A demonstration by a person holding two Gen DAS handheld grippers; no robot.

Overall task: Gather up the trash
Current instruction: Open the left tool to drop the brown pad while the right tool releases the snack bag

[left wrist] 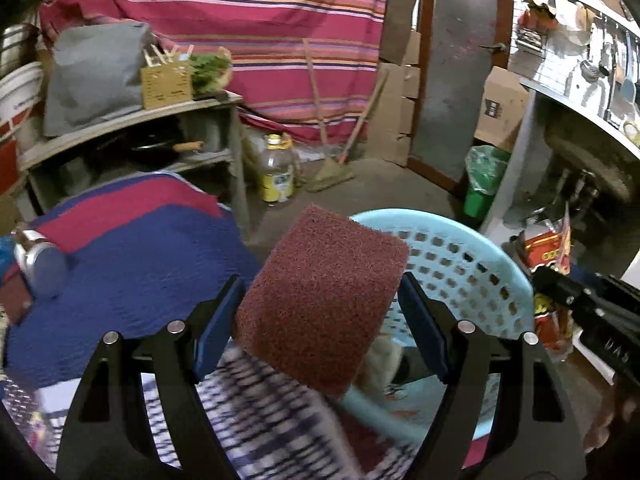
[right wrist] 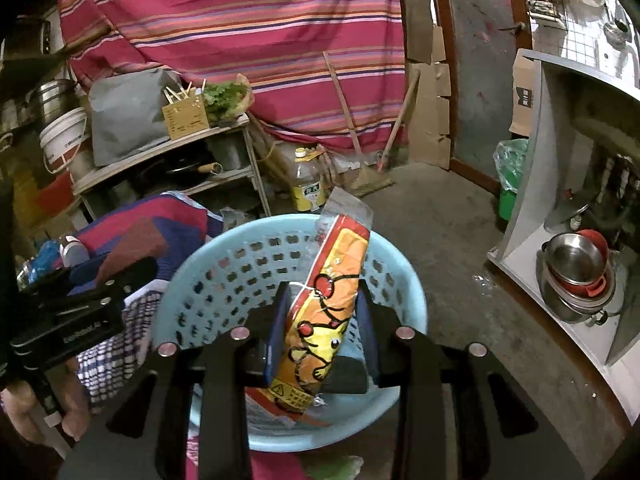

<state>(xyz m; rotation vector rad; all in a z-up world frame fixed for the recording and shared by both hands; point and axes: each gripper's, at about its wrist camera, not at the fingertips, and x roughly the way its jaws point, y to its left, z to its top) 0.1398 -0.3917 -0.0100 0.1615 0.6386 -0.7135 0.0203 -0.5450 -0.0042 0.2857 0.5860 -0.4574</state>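
My left gripper (left wrist: pixel 322 312) is shut on a dark red scouring pad (left wrist: pixel 324 300) and holds it beside the left rim of a light blue perforated basket (left wrist: pixel 472 264). My right gripper (right wrist: pixel 324 320) is shut on an orange and yellow snack wrapper (right wrist: pixel 328 308) with cartoon figures, held upright over the same basket (right wrist: pixel 224 280). The basket holds some wrappers and a dark block at its bottom. The right gripper's body (left wrist: pixel 592 308) shows at the right of the left wrist view, and the left gripper's body (right wrist: pixel 76 312) at the left of the right wrist view.
A blue and red blanket (left wrist: pixel 132 256) lies left of the basket, with a checked cloth (left wrist: pixel 256 412) below. A shelf (left wrist: pixel 128 120), an oil bottle (left wrist: pixel 276 172), brooms (left wrist: pixel 332 168) and a green bin (left wrist: pixel 482 184) stand behind. Metal bowls (right wrist: pixel 576 276) sit under the counter at the right.
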